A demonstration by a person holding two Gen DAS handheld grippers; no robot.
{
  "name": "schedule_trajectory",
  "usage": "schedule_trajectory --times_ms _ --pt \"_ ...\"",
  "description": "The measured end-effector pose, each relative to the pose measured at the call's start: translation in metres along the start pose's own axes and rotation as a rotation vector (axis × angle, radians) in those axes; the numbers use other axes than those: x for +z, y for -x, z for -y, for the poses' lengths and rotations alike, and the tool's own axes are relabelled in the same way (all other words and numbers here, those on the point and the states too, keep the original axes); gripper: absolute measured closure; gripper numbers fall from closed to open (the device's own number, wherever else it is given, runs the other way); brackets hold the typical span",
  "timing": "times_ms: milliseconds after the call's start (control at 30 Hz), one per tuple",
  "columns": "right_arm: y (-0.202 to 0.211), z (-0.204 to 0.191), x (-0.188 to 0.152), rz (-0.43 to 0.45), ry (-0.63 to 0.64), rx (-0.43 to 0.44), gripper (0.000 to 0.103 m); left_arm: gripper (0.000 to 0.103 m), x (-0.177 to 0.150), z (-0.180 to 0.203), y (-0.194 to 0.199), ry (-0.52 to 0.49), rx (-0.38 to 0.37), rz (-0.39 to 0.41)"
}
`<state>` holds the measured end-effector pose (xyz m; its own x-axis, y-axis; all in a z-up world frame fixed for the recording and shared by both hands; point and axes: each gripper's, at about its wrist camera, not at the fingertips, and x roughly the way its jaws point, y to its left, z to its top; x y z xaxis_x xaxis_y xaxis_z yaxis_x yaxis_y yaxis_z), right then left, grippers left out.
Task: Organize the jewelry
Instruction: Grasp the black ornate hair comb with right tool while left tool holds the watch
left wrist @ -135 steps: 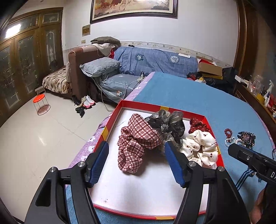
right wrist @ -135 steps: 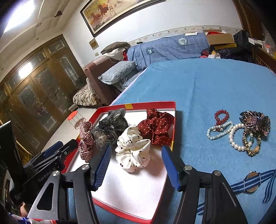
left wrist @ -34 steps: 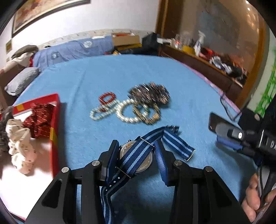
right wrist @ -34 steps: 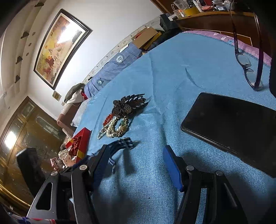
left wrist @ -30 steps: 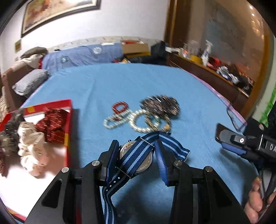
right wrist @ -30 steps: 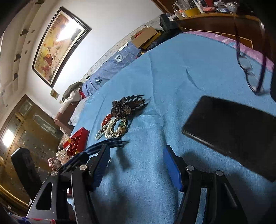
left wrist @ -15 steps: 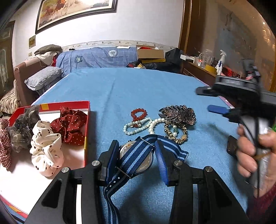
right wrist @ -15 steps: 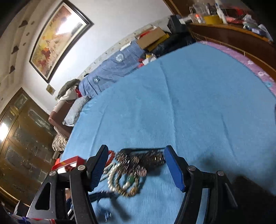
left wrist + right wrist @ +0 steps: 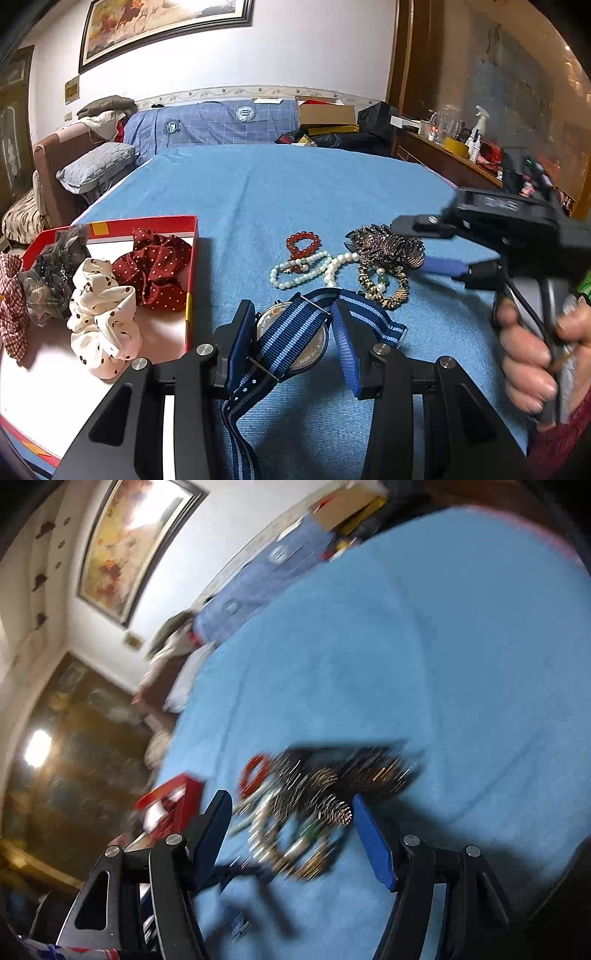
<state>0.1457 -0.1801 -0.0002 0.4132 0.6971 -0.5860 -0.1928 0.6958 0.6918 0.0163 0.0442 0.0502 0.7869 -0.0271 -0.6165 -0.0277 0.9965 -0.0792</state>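
Observation:
My left gripper [image 9: 291,341] is shut on a watch [image 9: 295,343] with a blue striped strap, held just above the blue cloth. Beyond it lie a red bead bracelet [image 9: 303,243], pearl strands [image 9: 295,273], a leopard-pattern bracelet [image 9: 384,288] and a dark ornate hair clip [image 9: 388,243]. My right gripper [image 9: 417,243] is open and reaches in from the right over the hair clip. In the blurred right wrist view its open fingers [image 9: 373,838] frame the hair clip [image 9: 317,786] and bracelets.
A red-rimmed tray [image 9: 194,236] at the left holds several scrunchies [image 9: 103,314]. A sofa [image 9: 207,122] stands behind the table, and a cluttered wooden counter [image 9: 454,151] is at the right.
My left gripper stays shut on the watch, lifted and turned back toward the tray. My right gripper has swung in from the right and now hovers over the hair clip.

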Motion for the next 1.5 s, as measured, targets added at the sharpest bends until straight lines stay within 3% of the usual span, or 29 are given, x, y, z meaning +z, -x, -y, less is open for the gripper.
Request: schedule_trajectory --times_ms 67,233,367,667,833,900,967,1033,1200,1500 --pt "0.002 -0.002 -0.006 -0.022 0.007 0.039 0.029 0.062 0.0 0.0 -0.001 0.003 0.003 -0.003" --pt "0.031 -0.008 0.003 0.169 0.069 -0.138 0.029 0.062 0.0 0.002 0.0 -0.004 0.0 -0.001" --pt "0.019 -0.006 0.025 0.196 0.062 -0.173 0.029 0.062 0.0 0.002 0.0 -0.01 -0.004 -0.002" --pt "-0.02 -0.002 0.021 -0.023 0.092 -0.071 0.028 0.062 0.001 0.001 -0.001 -0.002 -0.011 -0.012" --pt "-0.03 -0.025 0.003 -0.078 0.264 -0.189 0.029 0.062 0.0 0.002 -0.003 0.001 -0.018 -0.02" --pt "-0.037 -0.025 -0.001 -0.074 0.288 -0.259 0.039 0.062 0.0 0.002 -0.003 -0.002 -0.018 -0.017" --pt "-0.04 -0.024 -0.001 -0.094 0.288 -0.267 0.06 0.062 0.0 0.002 -0.003 0.001 -0.021 -0.018" --pt "-0.035 -0.02 0.0 -0.095 0.262 -0.241 0.063 0.062 0.0 0.001 -0.003 0.004 -0.024 -0.019" --pt "-0.011 -0.019 -0.004 -0.038 0.215 -0.198 0.065 0.062 0.0 0.001 0.001 0.004 -0.035 -0.008" --pt "0.059 -0.027 -0.03 0.198 0.165 -0.139 0.065 0.062 0.001 0.004 0.015 -0.004 -0.058 0.053"
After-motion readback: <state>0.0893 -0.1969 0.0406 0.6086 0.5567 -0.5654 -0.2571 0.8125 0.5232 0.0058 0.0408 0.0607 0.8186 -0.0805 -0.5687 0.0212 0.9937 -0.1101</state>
